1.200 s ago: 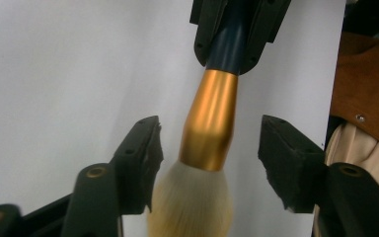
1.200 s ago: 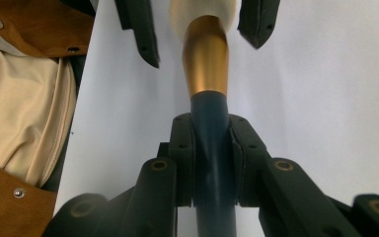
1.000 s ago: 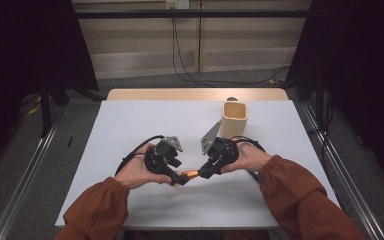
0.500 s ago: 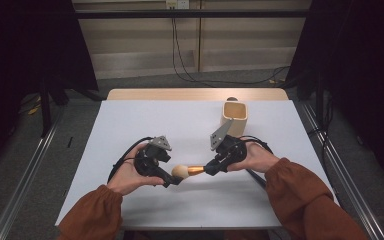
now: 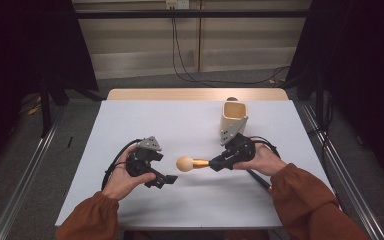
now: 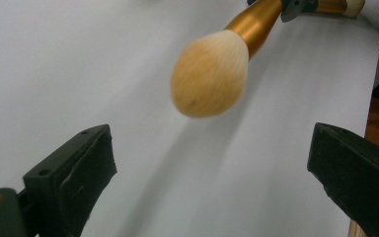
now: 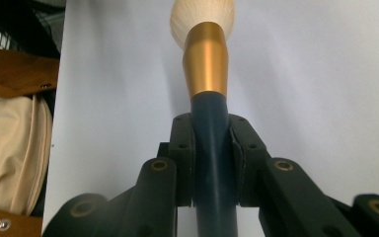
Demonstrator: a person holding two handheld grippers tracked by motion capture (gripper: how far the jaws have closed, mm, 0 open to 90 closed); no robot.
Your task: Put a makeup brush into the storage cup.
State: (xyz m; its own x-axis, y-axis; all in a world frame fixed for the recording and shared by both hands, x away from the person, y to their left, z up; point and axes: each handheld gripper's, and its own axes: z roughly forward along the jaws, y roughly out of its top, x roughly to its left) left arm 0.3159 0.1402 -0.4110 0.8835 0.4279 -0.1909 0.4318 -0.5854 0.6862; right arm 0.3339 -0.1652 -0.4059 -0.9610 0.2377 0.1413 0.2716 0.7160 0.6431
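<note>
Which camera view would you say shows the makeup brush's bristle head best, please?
The left gripper view: the bristle head hangs large and whole there. The right gripper view crops its tip; the high view shows a small ball.

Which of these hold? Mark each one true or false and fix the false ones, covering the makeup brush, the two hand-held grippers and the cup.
1. The right hand-held gripper is shut on the makeup brush handle. True.
2. The left hand-held gripper grips the bristle head. False: its jaws have just been opening and stand wide, with nothing pressed between them; the head hangs apart, ahead of them.
3. The brush stands inside the beige cup. False: it is held level above the white table, with the cup behind it.
4. The brush has a gold ferrule. True.
</note>
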